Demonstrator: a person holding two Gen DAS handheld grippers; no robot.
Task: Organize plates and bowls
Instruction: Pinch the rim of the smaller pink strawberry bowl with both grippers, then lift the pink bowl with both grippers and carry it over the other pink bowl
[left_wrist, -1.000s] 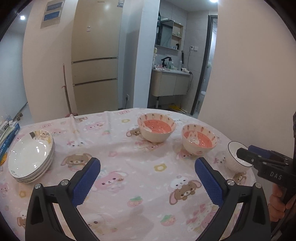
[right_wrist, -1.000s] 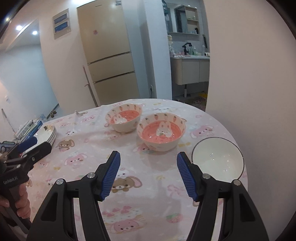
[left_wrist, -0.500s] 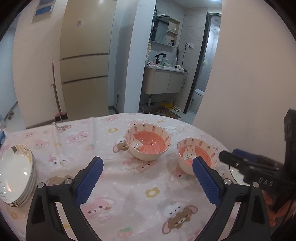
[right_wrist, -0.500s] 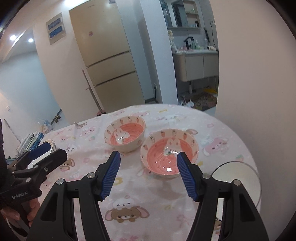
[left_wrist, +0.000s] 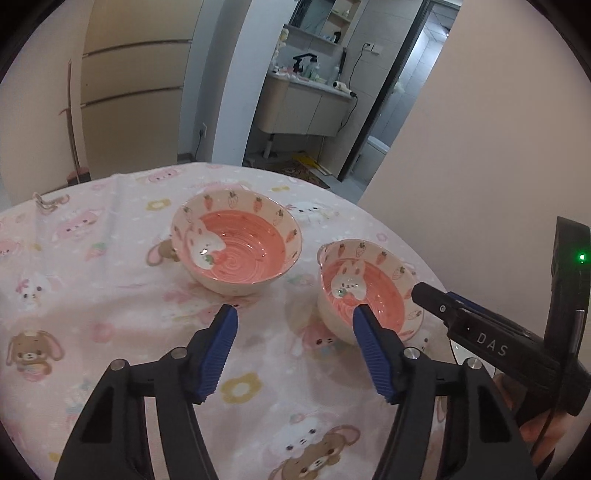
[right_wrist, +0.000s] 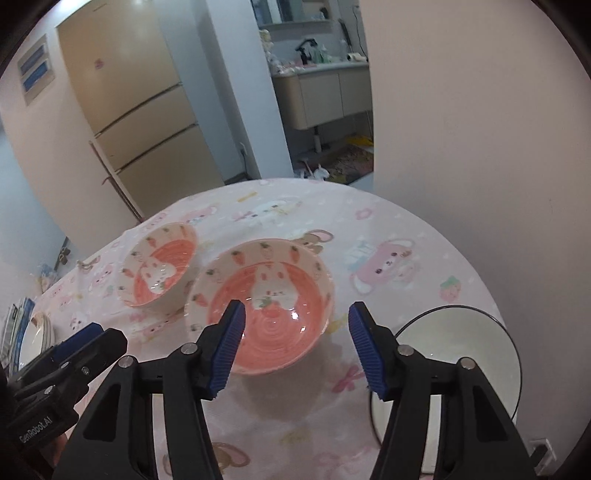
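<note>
left wrist view shows the left gripper (left_wrist: 293, 323) has come much closer to the two pink bowls than it was a second ago. the stack of white plates that sat off past its left finger is gone from this view now. the big pink bowl (left_wrist: 236, 245) sits just ahead of the fingers, a bit toward the left one. the small pink bowl (left_wrist: 369, 288) is right behind the tip of the right finger. the fingers are wide apart and hold nothing.

right wrist view shows the right gripper (right_wrist: 295, 332) has also moved in. the nearer pink bowl (right_wrist: 264, 302) now lies between its fingers, with the left finger over the rim. these fingers are open too, with nothing in them. the white bowl (right_wrist: 476, 332) is just outside the right finger, near the edge of the desk (right_wrist: 406, 236). the plates (right_wrist: 37, 332) peek out far past the left finger.

i think this means the bowls come first, maybe to stack them. both grippers point forward and tilt down at the desk, side by side
</note>
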